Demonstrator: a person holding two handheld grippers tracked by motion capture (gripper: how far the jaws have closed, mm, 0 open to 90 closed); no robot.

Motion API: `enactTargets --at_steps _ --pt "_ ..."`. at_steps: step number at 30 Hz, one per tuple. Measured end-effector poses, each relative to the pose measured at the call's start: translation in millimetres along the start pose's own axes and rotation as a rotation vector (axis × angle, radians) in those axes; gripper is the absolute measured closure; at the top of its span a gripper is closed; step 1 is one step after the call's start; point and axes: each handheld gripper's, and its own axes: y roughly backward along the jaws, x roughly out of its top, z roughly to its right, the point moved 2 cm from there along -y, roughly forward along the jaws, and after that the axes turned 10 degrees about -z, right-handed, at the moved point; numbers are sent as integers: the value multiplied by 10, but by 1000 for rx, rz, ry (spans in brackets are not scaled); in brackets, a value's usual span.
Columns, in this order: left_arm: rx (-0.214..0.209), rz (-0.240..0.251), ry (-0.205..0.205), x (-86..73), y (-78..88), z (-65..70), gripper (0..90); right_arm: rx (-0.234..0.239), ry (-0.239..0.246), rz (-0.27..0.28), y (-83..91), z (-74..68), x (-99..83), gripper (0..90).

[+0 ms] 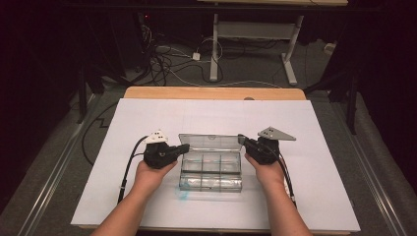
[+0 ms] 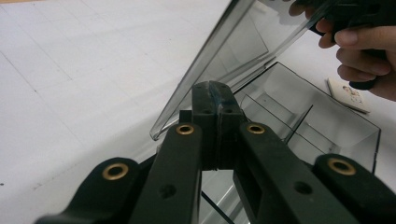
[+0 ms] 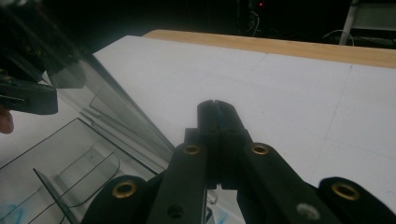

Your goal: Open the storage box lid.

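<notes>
From above, the clear plastic box (image 1: 211,167) sits in the middle of the white sheet (image 1: 147,113) between my two hands, its lid (image 1: 210,142) raised at the far side. My left gripper (image 1: 183,148) points right at the lid's left end, and my right gripper (image 1: 242,139) points left at its right end. Whether either tip touches the lid I cannot tell from up there. My forearms come in from the near edge, angled inward, each hand wrapped around its gripper body.

My left gripper's (image 2: 215,93) own view shows what the high one hides: its jaws are pressed together with nothing between them, just beside the tilted lid (image 2: 233,51), with the box's dividers (image 2: 299,126) beyond. My right gripper (image 3: 215,109) likewise has its jaws together and empty, the lid (image 3: 116,112) to its left.
</notes>
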Motion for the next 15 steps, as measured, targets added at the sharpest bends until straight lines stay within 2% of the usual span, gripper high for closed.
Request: enactTargets --at_steps 15 --pt "5 -12 25 10 -79 -120 877 -19 -17 -7 -148 104 71 900"
